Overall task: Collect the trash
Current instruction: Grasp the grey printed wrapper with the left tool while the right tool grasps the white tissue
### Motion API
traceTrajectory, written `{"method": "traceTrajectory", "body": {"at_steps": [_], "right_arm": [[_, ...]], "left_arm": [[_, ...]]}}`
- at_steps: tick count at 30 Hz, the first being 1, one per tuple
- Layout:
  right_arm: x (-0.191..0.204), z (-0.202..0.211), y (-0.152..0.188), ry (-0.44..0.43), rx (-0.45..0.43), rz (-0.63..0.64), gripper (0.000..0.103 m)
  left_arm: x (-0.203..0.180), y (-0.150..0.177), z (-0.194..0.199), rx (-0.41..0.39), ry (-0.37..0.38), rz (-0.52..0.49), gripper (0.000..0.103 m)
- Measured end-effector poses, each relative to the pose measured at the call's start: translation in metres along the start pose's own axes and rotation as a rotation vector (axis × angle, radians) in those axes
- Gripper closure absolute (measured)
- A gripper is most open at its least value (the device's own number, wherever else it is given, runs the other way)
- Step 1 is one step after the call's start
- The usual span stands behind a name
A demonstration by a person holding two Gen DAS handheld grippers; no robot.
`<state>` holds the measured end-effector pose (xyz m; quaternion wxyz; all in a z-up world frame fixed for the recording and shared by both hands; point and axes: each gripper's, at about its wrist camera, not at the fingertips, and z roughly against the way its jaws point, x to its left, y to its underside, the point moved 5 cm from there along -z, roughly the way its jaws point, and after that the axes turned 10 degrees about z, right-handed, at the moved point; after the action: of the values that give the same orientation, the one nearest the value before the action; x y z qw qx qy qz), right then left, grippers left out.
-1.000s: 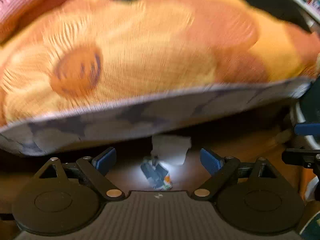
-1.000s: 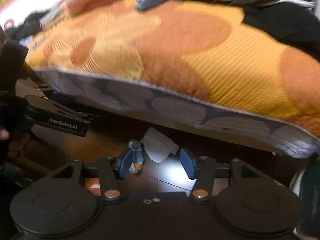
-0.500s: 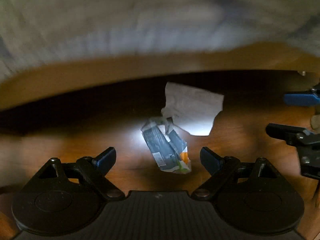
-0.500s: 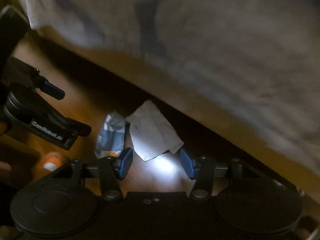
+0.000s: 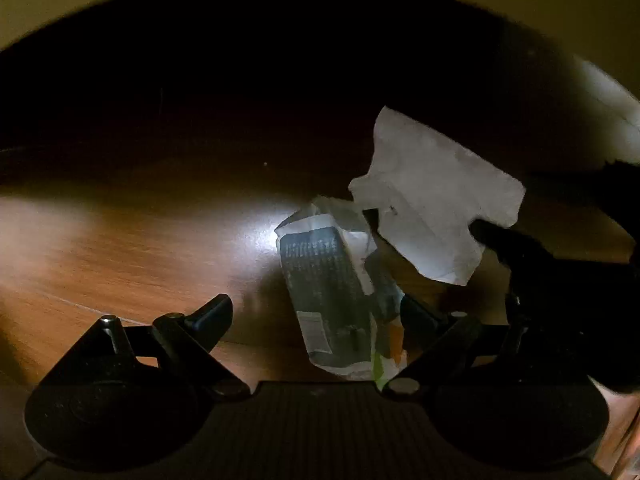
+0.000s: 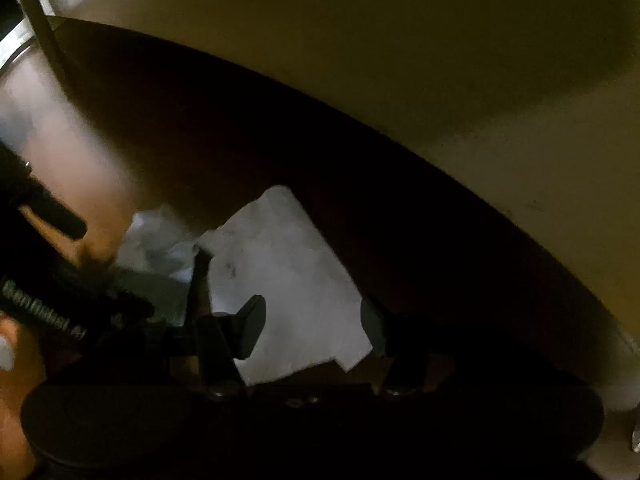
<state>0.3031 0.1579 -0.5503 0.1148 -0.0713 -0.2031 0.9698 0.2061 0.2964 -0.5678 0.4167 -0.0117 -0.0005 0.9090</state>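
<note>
1. The crumpled wrapper (image 5: 340, 300), a printed pack with a dark panel and a bit of orange and green at its near end, lies flat on the wooden floor (image 5: 120, 256). I read it as not yet picked up.
2. The white paper scrap (image 5: 432, 208) lies on the floor too, just beside the wrapper at its far end; I cannot tell whether the two overlap or only touch. In the right wrist view the same scrap (image 6: 288, 280) fills the middle of the picture.
3. My left gripper (image 5: 316, 316) points down over the wrapper with its fingers spread wide. The wrapper sits between them, closer to the right-hand finger, and neither pad presses on it as far as I can see.
4. My right gripper (image 6: 312, 328) hovers above the white scrap, its fingers also apart with the paper showing in the gap. The picture is dark and blurred, but nothing looks pinched.
5. Above both pieces runs the pale underside edge of a bed (image 6: 440, 60), so the trash sits in its shadow, lit by a small bright patch on the floor.
6. My judgement: nothing is collected so far. Both grasps are lined up; closing, lifting and carrying each piece to a bin, which I cannot see here, all remain.
</note>
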Motion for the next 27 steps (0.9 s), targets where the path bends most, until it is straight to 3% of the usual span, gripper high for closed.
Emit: {"method": "traceTrajectory", "body": {"at_steps": [4, 6, 11, 17, 18, 20, 21, 27], "right_arm": [[0.000, -0.011, -0.001, 0.035, -0.020, 0.052, 0.050], [0.004, -0.018, 0.002, 0.020, 0.012, 0.082, 0.050], [0.005, -0.023, 0.007, -0.015, 0.043, 0.084, 0.050], [0.006, -0.022, 0.005, -0.047, 0.090, 0.091, 0.053], [0.006, -0.021, 0.005, -0.045, 0.096, 0.089, 0.055], [0.004, -0.021, 0.001, -0.042, 0.102, 0.081, 0.072], [0.003, -0.020, -0.001, -0.039, 0.106, 0.076, 0.102], [-0.002, -0.002, 0.013, -0.035, 0.168, 0.005, 0.102]], "left_arm": [[0.002, 0.000, -0.010, 0.000, 0.002, -0.010, 0.012], [0.003, -0.001, -0.013, 0.005, 0.008, 0.000, 0.013], [0.005, -0.001, -0.021, 0.044, 0.024, 0.002, 0.044], [0.002, 0.001, -0.024, 0.063, 0.053, 0.001, 0.060], [0.002, 0.001, -0.024, 0.064, 0.057, 0.003, 0.061], [0.004, -0.003, -0.026, 0.074, 0.060, 0.013, 0.071], [0.005, -0.005, -0.027, 0.079, 0.063, 0.017, 0.072], [0.000, -0.006, -0.021, 0.080, 0.050, -0.023, 0.085]]}}
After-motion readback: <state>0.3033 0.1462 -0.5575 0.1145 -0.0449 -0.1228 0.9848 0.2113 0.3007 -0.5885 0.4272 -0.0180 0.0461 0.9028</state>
